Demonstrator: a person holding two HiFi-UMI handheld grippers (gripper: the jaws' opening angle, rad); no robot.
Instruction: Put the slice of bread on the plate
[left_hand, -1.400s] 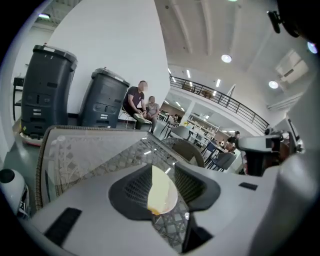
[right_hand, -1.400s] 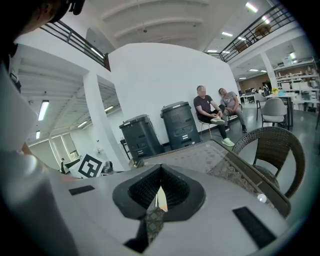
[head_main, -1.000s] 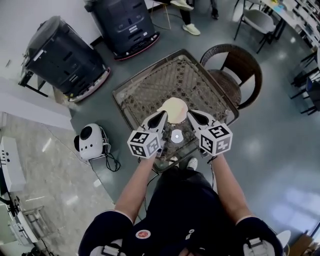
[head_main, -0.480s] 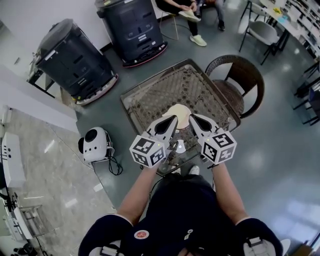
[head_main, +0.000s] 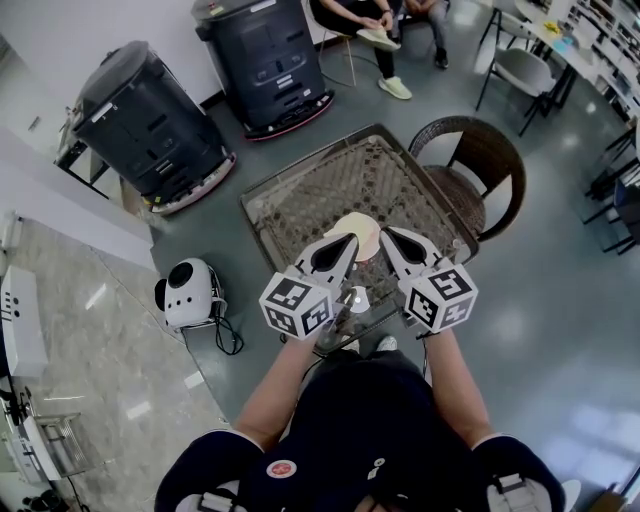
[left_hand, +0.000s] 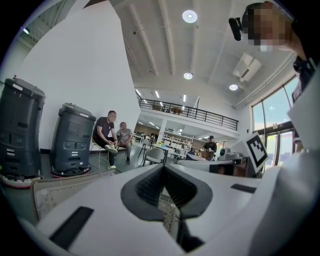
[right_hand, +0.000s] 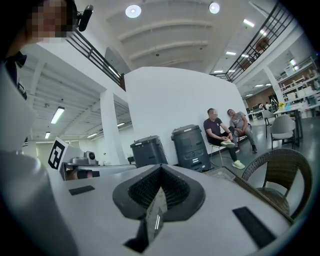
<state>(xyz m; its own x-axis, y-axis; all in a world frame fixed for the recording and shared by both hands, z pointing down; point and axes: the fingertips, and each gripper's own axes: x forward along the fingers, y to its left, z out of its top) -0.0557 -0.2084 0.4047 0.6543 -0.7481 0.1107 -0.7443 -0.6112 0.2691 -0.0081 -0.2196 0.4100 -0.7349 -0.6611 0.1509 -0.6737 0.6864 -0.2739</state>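
A pale cream round plate (head_main: 365, 228) lies on the glass-topped wicker table (head_main: 330, 175), near its front edge. I cannot tell a slice of bread apart from the plate. Both grippers hover over the table's near edge and point almost level across it. The left gripper (head_main: 345, 243) overlaps the plate's left rim and is shut with nothing held; in its own view the left gripper (left_hand: 162, 167) shows dark pads meeting. The right gripper (head_main: 390, 237), just right of the plate, is also shut and empty, as the right gripper view (right_hand: 160, 167) confirms.
A small white round object (head_main: 357, 298) sits on the table between the grippers. A wicker chair (head_main: 480, 165) stands at the table's right. Two large dark machines (head_main: 150, 115) (head_main: 265, 55) and a small white robot (head_main: 185, 290) stand on the floor. People (head_main: 365, 20) sit beyond.
Both grippers have risen toward the head camera and look larger. They now cover more of the plate's near edge. Both stay shut and empty.
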